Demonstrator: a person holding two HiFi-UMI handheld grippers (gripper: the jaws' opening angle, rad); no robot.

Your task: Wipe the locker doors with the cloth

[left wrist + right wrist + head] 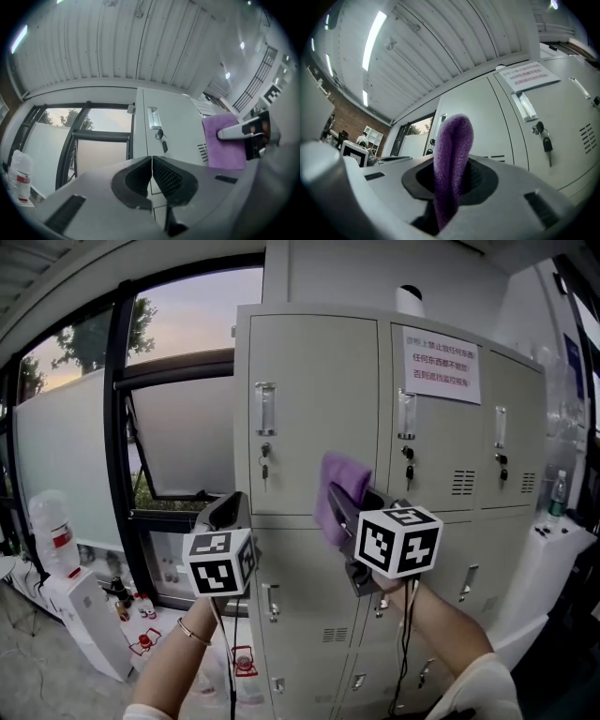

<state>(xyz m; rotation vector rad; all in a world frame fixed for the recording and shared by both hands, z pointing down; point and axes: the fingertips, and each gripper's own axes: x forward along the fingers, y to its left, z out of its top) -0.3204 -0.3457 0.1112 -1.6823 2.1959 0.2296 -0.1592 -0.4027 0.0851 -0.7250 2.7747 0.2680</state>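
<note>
The bank of grey lockers point(309, 381) is filling the middle of the head view, and everything else is sitting around it. To its left a big dark-framed window point(178, 427) is showing dusk sky. On the locker bank's upper middle door a white notice point(441, 365) is hanging.

In front of the locker bank, the right gripper point(349, 521) is clamping the purple cloth point(337, 484). Its own view is showing the jaws pinching a folded ridge of cloth point(452, 140) that is sticking up between them. The cloth is lying over the seam between the upper left door point(314, 446) and the middle one, near their lower edges. Whether it is pressing on the metal or hanging just off it, I cannot tell.

The left gripper point(228, 512) is hovering lower, at the locker bank's left edge. Its jaws are meeting pad to pad with nothing between them point(152, 176).

Smallest, keys point(264, 465) are dangling from the upper left door's lock.

In my judgement wiping is only starting, or a stroke is being lined up. The next move is calling for the cloth to be pushed flat against the door and swept across the panel. It should be steering round the keys and the handle so nothing snags.
</note>
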